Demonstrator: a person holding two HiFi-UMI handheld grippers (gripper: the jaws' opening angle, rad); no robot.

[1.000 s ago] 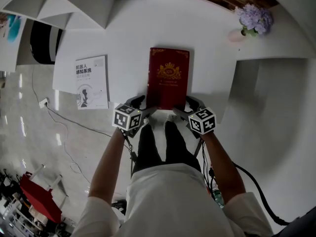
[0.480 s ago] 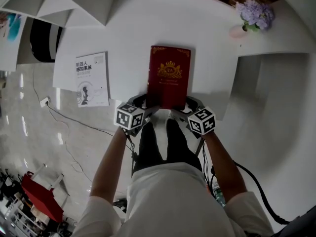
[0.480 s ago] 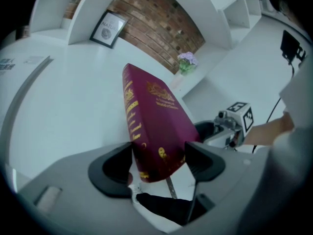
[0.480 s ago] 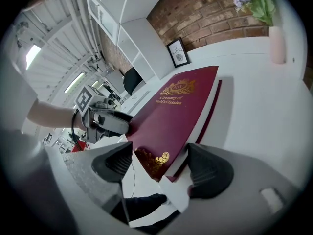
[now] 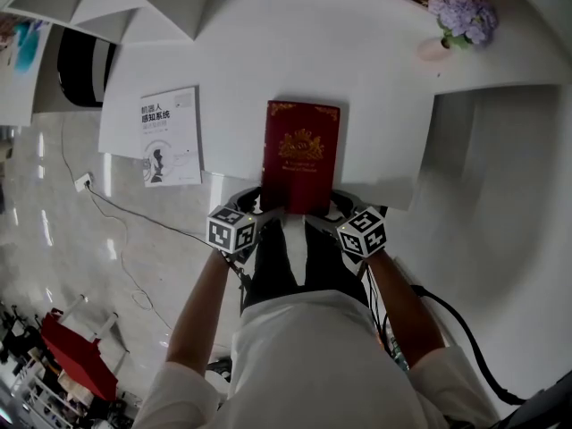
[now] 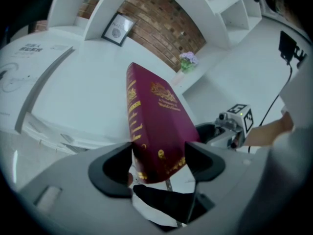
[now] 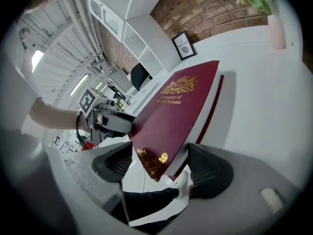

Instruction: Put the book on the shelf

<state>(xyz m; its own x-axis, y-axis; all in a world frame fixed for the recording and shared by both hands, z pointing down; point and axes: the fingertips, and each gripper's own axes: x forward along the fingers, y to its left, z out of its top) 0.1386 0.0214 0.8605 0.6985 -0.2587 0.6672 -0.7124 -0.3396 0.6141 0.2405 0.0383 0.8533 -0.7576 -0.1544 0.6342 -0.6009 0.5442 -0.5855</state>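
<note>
Left tongs (image 6: 159, 163), right tongs (image 7: 159, 163) apparently tight on red book (image 5: 301, 155); white book (image 5: 170, 137) alongside, flowers (image 5: 462, 18) beyond.

A dark red hardcover book (image 5: 301, 155) with a gold crest and lettering lies cover up, its near end jutting past the edge of the white table (image 5: 375, 70). The white shelf (image 5: 125, 5) stands far left.

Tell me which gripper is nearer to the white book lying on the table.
Left. The left gripper is at the red book's near left corner, on the white book's side; the right gripper is across the red book, farther away.
</note>
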